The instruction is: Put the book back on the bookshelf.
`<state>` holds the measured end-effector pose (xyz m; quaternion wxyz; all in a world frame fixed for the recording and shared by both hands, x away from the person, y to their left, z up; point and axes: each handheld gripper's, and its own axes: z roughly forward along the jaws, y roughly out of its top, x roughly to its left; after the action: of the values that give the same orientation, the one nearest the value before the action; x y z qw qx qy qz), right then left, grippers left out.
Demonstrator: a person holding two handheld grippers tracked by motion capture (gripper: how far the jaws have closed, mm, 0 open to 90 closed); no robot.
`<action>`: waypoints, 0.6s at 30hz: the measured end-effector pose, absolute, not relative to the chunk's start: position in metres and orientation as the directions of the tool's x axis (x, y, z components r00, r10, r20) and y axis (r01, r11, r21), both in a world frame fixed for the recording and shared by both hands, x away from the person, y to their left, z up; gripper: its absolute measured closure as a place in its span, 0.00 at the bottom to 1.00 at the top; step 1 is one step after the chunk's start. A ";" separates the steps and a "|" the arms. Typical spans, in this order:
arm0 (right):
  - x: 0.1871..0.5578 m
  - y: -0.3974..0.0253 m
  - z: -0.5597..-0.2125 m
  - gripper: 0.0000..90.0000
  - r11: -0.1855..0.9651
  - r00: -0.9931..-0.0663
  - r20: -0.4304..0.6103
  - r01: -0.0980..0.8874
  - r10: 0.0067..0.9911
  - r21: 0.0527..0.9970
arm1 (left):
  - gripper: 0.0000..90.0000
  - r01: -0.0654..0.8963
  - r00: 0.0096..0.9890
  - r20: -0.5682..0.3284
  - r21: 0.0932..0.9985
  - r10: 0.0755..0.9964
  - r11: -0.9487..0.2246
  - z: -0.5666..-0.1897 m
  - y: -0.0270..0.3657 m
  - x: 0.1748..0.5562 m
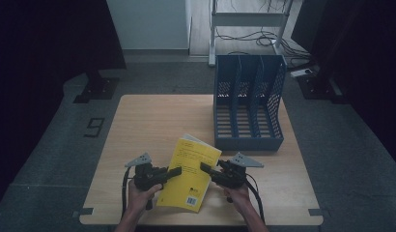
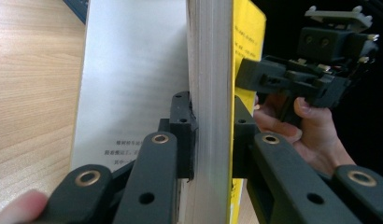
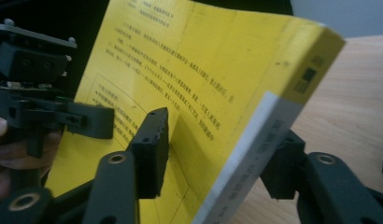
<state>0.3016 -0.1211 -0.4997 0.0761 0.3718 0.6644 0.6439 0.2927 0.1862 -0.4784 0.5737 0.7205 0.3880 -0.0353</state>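
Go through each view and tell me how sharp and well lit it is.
High view: dim, dark at both sides, yet the book and rack read clearly. Left gripper view: the book's page edges are a soft blur, while the right gripper beyond is sharper. Right gripper view: cover print smeared and illegible, its spine blurred.

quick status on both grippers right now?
Left hand-held gripper: shut on the yellow book, jaws clamping its page edge.
Right hand-held gripper: jaws straddle the book at its spine; contact cannot be told.
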 end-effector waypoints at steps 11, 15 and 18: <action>0.301 -0.124 -0.496 0.70 -0.103 -0.747 0.360 0.368 0.559 0.924 | 0.85 0.606 0.687 -0.497 0.795 0.530 -0.041 -0.481 0.188 0.295; 0.301 -0.125 -0.495 0.72 -0.105 -0.752 0.362 0.368 0.551 0.924 | 0.85 0.606 0.686 -0.495 0.795 0.534 -0.041 -0.481 0.188 0.295; 0.300 -0.125 -0.495 0.74 -0.102 -0.756 0.357 0.363 0.549 0.926 | 0.85 0.605 0.684 -0.493 0.795 0.537 -0.040 -0.481 0.188 0.295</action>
<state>0.3003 -0.1247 -0.4947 0.0706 0.3422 0.6663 0.6588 0.2946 0.1877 -0.4812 0.5681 0.7206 0.3964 -0.0299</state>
